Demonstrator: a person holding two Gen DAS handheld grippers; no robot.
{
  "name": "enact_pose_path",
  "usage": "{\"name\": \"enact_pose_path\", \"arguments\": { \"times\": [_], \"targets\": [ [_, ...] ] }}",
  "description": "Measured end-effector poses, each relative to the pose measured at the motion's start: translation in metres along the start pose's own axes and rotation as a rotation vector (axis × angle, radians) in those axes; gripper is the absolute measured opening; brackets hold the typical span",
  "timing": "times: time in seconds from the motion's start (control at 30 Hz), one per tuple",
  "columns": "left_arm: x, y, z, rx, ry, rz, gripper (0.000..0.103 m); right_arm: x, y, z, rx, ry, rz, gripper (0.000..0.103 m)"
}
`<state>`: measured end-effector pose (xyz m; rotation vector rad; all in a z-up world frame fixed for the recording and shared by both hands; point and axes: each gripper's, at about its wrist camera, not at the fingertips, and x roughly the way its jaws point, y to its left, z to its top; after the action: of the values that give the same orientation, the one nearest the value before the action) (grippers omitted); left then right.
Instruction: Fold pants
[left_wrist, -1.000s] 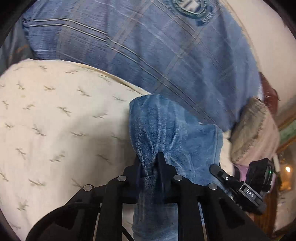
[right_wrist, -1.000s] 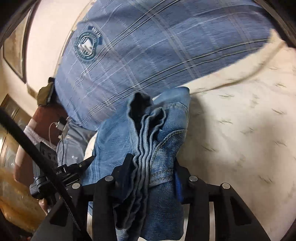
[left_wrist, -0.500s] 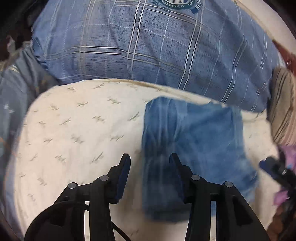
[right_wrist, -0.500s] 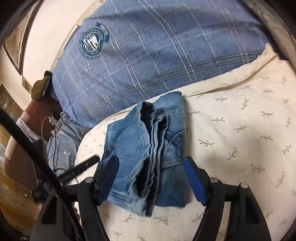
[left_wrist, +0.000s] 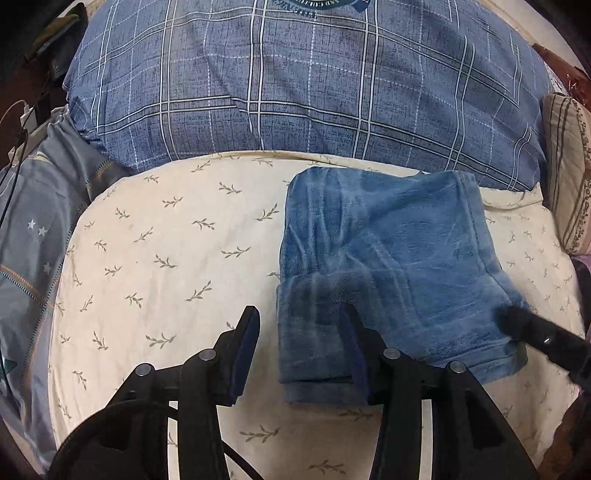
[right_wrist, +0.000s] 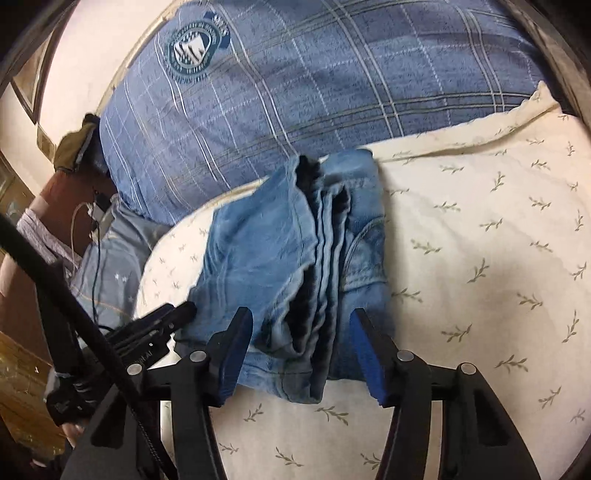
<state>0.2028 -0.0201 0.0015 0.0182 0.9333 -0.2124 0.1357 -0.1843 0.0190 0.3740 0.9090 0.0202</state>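
The blue denim pants (left_wrist: 388, 266) lie folded in a compact stack on a cream leaf-print cover (left_wrist: 166, 258). In the right wrist view the pants (right_wrist: 288, 258) show their layered folded edges towards me. My left gripper (left_wrist: 301, 343) is open and empty, just above the stack's near left edge. My right gripper (right_wrist: 301, 339) is open and empty, its fingers straddling the stack's near end without holding it. The right gripper's tip (left_wrist: 532, 332) shows at the left wrist view's right edge, and the left gripper's tip (right_wrist: 166, 317) shows in the right wrist view.
A large blue plaid pillow (left_wrist: 314, 81) lies behind the pants against a pale wall (right_wrist: 92, 44). A grey starred cloth (left_wrist: 26, 240) with cables lies at the left. A striped beige cushion (left_wrist: 565, 177) sits at the right.
Both grippers were shut on the pants; they opened, let the folded stack down on the cream cover, and drew back. The pants now lie flat.
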Motion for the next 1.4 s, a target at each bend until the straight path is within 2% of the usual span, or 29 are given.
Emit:
{"name": "enact_pose_path", "arguments": {
  "times": [0.03, 0.1, 0.13, 0.27, 0.4, 0.57, 0.73, 1.07, 1.4],
  "targets": [
    [0.001, 0.001, 0.001, -0.003, 0.002, 0.001, 0.048, 0.003, 0.0, -0.002, -0.001, 0.011, -0.01, 0.055],
    [0.003, 0.001, 0.0, 0.0, 0.006, -0.003, 0.048, 0.009, 0.002, -0.005, -0.016, 0.035, -0.039, 0.044],
    [0.004, 0.0, -0.001, 0.006, 0.005, -0.003, 0.048, 0.009, 0.003, -0.007, -0.027, 0.03, -0.061, 0.03],
    [0.004, -0.001, -0.001, 0.016, -0.001, 0.006, 0.048, 0.003, 0.013, -0.008, -0.082, 0.008, -0.111, 0.022],
    [0.006, -0.003, -0.003, 0.026, -0.006, 0.013, 0.048, 0.005, 0.02, -0.011, -0.126, 0.02, -0.171, 0.02],
    [0.005, -0.008, -0.006, 0.058, -0.034, 0.059, 0.053, 0.003, 0.022, -0.012, -0.129, 0.024, -0.202, 0.019],
    [0.005, -0.009, -0.006, 0.058, -0.031, 0.064, 0.054, 0.002, 0.027, -0.014, -0.14, 0.024, -0.23, 0.018],
    [0.006, -0.007, -0.006, 0.047, -0.03, 0.072, 0.058, 0.002, 0.027, -0.015, -0.14, 0.021, -0.246, 0.018],
    [0.007, -0.008, -0.006, 0.057, -0.029, 0.08, 0.061, 0.007, 0.026, -0.015, -0.135, 0.055, -0.267, 0.018]
  ]
}}
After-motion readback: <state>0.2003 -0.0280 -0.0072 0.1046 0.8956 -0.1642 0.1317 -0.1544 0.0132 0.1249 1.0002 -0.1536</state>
